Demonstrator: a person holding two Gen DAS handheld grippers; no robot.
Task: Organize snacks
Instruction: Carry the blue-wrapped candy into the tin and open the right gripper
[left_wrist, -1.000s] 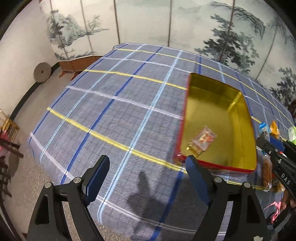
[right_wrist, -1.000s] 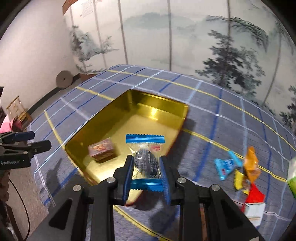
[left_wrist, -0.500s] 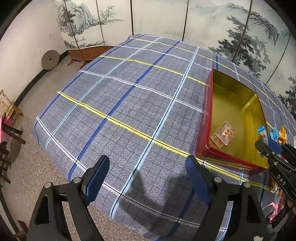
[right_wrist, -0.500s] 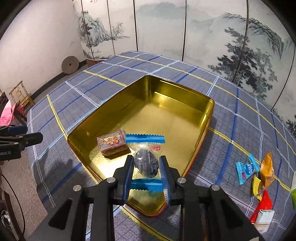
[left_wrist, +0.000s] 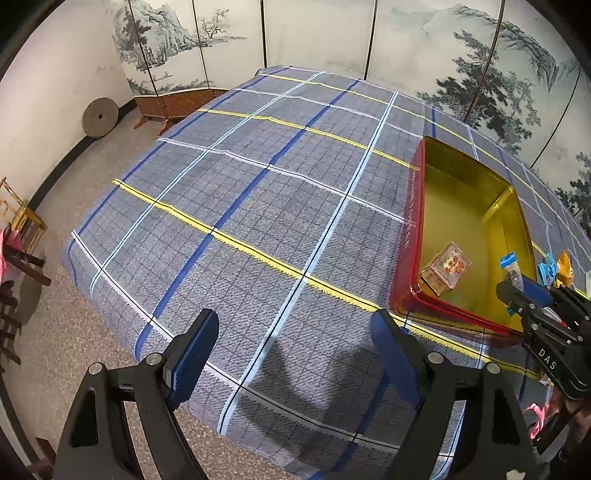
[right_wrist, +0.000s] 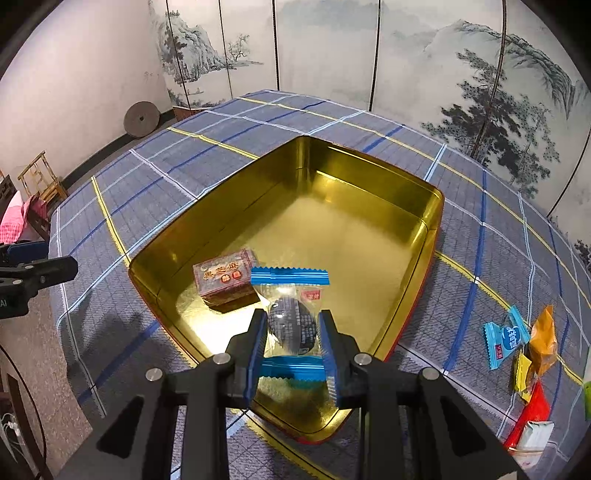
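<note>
A gold tin with a red outside (right_wrist: 369, 177) (left_wrist: 413, 229) stands open on the plaid tablecloth. Inside it lies a small brown boxed snack (right_wrist: 225, 275) (left_wrist: 445, 267). My right gripper (right_wrist: 293, 325) is shut on a clear packet with blue ends and a dark round snack (right_wrist: 291, 314), held over the tin's near corner; the left wrist view shows that gripper (left_wrist: 517, 284) at the right edge with the packet (left_wrist: 511, 267). My left gripper (left_wrist: 291, 328) stands open above bare cloth, left of the tin, with nothing between its fingers.
Several loose snack packets lie on the cloth right of the tin: a light blue one (right_wrist: 504, 338), an orange one (right_wrist: 543, 339), a yellow one (right_wrist: 522, 373) and a red-and-white one (right_wrist: 532, 421). A painted folding screen (right_wrist: 332, 55) stands behind the table. The table's left edge (left_wrist: 96, 295) drops to the floor.
The right gripper has carried the packet from in front of the tin to over its near corner and lower. The left gripper has shifted left, so the tin now sits further right in its view.
</note>
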